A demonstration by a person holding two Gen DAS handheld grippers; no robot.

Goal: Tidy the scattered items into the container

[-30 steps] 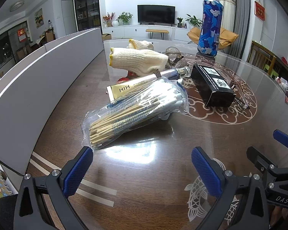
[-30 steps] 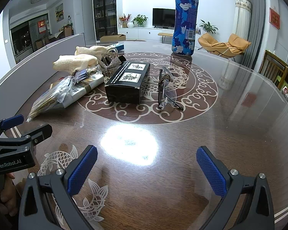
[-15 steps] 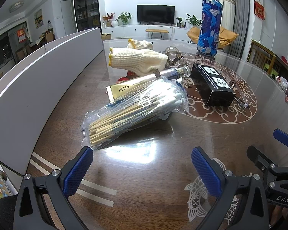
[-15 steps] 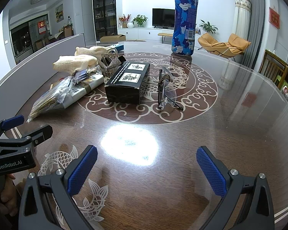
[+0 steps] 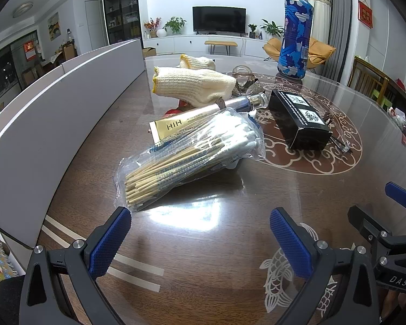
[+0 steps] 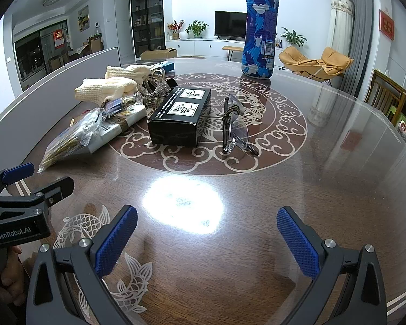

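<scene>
Left gripper [image 5: 199,237] gapes wide and empty. The clear plastic bag of wooden cotton swabs [image 5: 186,157] lies just ahead, long axis running near-left to far-right, stick ends nearest. Right gripper [image 6: 207,239], also agape and empty, sits farther off; left looks better placed.

We see a TV [image 5: 218,19] top centre against the far wall, potted plants [image 5: 175,23] on the white cabinet beside it, an orange lounge chair [image 6: 315,61] at right, and a dark glass-door cabinet [image 5: 119,5] upper left.
</scene>
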